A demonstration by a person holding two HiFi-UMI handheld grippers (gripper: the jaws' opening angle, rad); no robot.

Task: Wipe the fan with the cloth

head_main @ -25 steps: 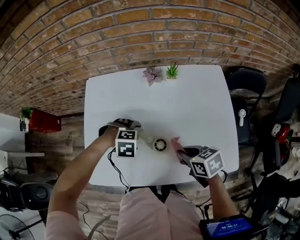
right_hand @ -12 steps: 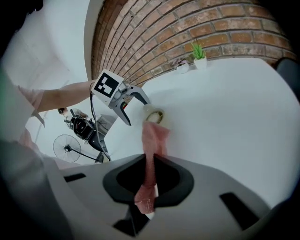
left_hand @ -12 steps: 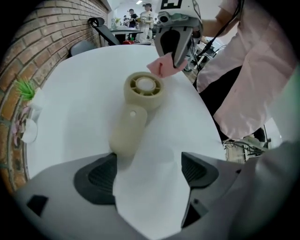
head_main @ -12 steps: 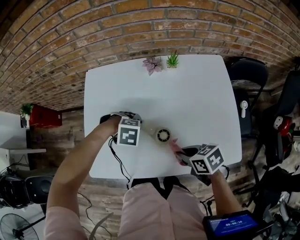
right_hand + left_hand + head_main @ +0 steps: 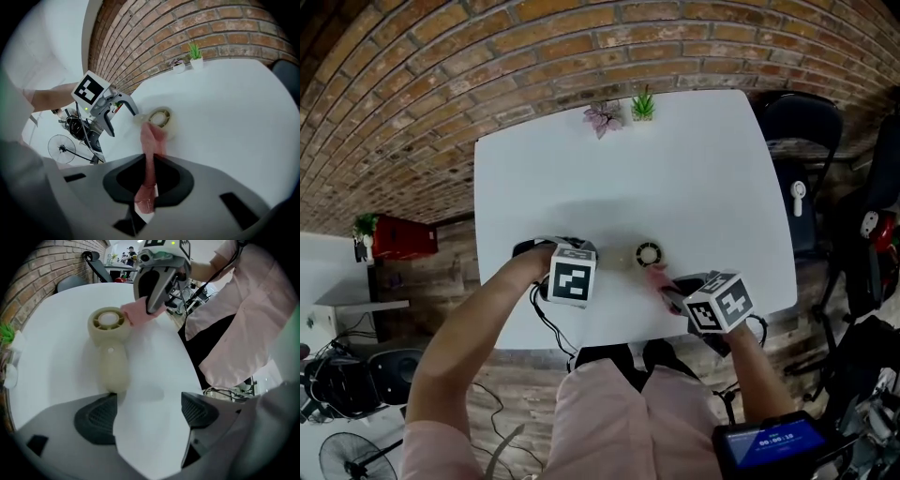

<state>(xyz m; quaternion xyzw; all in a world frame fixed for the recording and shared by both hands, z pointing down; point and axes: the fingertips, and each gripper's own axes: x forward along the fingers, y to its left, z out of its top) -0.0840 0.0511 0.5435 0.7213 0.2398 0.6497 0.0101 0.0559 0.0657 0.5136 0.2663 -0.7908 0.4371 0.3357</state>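
Shifted sideways since a second ago, the left gripper (image 5: 147, 413) is holding its jaws wide, the cream plastic handheld fan (image 5: 108, 348) lying just ahead of them. The right gripper (image 5: 149, 180) is clamping a pink cloth (image 5: 151, 138) in its jaws, the cloth's end touching the fan's round head.

We see a white square table (image 5: 675, 178) by a red brick wall (image 5: 534, 47). At its far edge a small green plant (image 5: 643, 105) stands just right of a pinkish-purple plant (image 5: 602, 119). Right, a black chair (image 5: 802, 131).
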